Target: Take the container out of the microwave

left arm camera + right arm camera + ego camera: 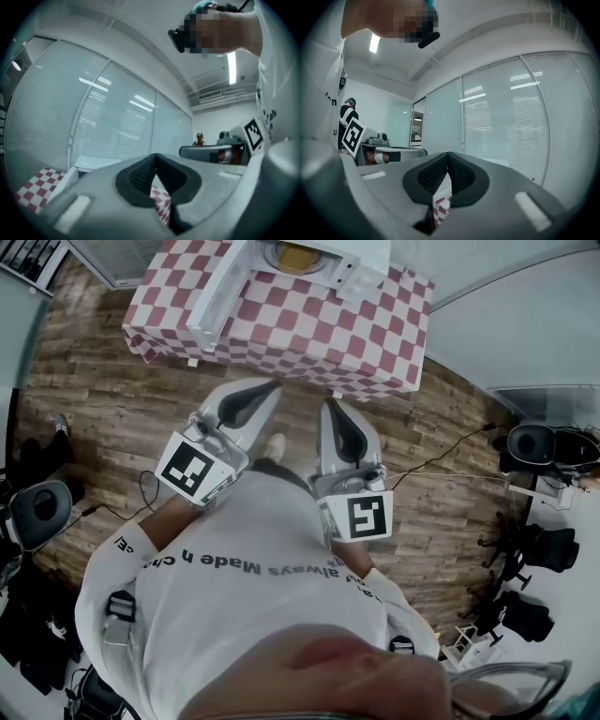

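The white microwave (361, 261) stands at the far side of a table with a red-and-white checked cloth (309, 329). Its door (217, 298) hangs open toward me. Inside sits a yellowish container (292, 257), only partly visible. Both grippers are held in front of my chest over the wooden floor, short of the table and pointing toward it. My left gripper (270, 386) is shut and holds nothing, its dark pads meeting (155, 165). My right gripper (330, 405) is shut too, pads together (448, 161) and empty. Each gripper view shows the other gripper alongside.
Black office chairs stand at the left (39, 512) and the right (548, 444) of the wooden floor. Cables (441, 457) trail across the boards. Glass walls with blinds (520, 122) rise behind the table. The table's near edge (281, 371) is just ahead of the fingertips.
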`<state>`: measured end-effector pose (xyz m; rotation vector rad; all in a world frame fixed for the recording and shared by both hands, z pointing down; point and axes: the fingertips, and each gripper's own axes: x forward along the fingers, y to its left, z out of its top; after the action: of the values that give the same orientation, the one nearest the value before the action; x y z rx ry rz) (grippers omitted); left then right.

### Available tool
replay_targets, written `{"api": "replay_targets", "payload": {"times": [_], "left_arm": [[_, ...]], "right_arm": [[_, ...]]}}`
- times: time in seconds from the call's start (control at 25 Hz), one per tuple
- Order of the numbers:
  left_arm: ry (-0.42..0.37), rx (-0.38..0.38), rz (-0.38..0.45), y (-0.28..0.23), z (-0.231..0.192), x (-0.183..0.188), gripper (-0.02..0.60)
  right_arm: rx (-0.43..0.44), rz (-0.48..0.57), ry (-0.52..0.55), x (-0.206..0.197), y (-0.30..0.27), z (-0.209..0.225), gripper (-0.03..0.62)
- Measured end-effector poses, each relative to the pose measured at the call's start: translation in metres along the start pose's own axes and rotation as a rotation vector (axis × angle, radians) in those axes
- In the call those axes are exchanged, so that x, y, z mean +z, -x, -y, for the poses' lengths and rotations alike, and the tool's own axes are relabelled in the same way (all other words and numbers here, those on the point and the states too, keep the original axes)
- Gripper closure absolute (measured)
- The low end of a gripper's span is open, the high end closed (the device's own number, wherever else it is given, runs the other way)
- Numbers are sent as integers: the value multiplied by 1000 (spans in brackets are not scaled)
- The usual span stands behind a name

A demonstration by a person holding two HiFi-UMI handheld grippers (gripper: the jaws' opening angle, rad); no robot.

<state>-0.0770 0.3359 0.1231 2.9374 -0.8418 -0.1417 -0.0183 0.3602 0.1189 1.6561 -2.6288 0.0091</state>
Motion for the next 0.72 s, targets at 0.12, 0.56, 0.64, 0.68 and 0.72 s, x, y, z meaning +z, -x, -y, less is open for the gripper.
{"api": "replay_targets", "payload": {"times": [0.12,0.56,0.64,0.68,0.72], "left_arm": [[-7,5,-2,-34,-9,1,578],[-13,37,-12,-125,-29,-10,578],[-13,42,-13,-132,-29,-11,578],[-12,45,-14,-135,-30,-12,578],[-12,49,-17,-136,-31,-13,578]], "right_arm": [[1,6,1,2,-12,35,592],[24,14,-18,-1,-41,122,592],[31,10,-14,-4,-44,130,592],[34,10,-17,-5,-46,132,592],[42,9,-15,-6,-48,134,592]]}}
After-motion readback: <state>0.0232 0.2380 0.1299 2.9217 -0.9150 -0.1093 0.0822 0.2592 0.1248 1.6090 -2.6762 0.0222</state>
